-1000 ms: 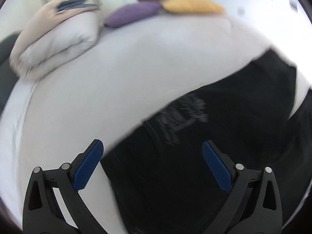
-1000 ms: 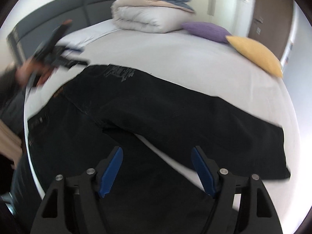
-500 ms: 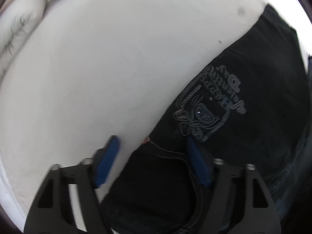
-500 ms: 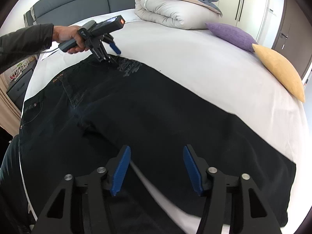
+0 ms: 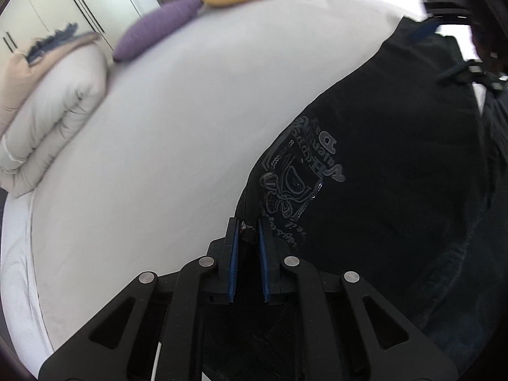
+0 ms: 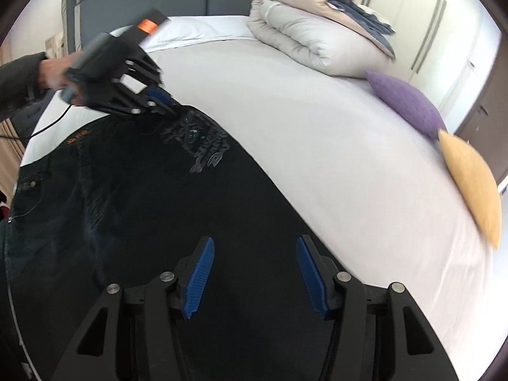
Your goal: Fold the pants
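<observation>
- One pair of black pants (image 6: 165,222) spread on white bed (image 6: 317,133); lower legs cut off.
- Two cushions: purple (image 6: 406,104), yellow (image 6: 473,187).
- One rolled duvet (image 6: 317,38).
- Left gripper (image 5: 247,238) clamped on pants' edge beside the logo.
- Right gripper (image 6: 254,273) half-spread above the cloth, gripping nothing.

Pants (image 5: 397,165) — dark matt denim.

A bed (image 6: 301,120) in a white sheet carries black pants (image 6: 143,206), a rolled duvet (image 6: 317,41), a purple cushion (image 6: 406,104) and a yellow cushion (image 6: 473,187)
</observation>
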`<action>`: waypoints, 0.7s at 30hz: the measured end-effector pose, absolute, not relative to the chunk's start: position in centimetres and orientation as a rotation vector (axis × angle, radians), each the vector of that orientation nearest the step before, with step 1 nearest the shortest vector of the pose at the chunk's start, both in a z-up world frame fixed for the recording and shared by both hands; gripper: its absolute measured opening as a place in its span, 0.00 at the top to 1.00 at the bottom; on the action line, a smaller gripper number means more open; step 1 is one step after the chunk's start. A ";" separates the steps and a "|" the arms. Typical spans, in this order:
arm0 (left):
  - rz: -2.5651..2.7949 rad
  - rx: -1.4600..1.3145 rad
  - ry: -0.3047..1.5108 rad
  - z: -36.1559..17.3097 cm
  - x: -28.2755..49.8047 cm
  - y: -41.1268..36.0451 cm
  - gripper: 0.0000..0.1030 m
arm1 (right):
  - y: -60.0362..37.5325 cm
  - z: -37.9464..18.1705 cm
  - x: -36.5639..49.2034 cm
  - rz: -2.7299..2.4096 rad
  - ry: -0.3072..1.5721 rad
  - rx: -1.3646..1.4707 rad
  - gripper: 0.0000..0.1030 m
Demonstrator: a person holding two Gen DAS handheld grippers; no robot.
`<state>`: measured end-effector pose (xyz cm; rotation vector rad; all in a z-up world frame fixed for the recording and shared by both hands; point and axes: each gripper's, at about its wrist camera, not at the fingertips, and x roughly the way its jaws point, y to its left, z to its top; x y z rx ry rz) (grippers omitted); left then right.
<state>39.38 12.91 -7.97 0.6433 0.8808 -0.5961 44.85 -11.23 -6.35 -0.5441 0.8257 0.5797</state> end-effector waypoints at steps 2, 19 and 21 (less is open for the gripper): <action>-0.592 0.656 0.853 -7.2 39.0 12.9 0.90 | -9.4 -6.6 46.3 0.589 0.829 -0.588 0.47; -0.581 0.650 0.744 -8.5 32.9 12.9 0.90 | -5.6 -9.0 51.5 0.625 0.968 -0.642 0.95; -0.576 0.645 0.740 -8.4 32.5 13.0 0.90 | -5.5 -8.3 51.1 0.609 0.960 -0.599 0.96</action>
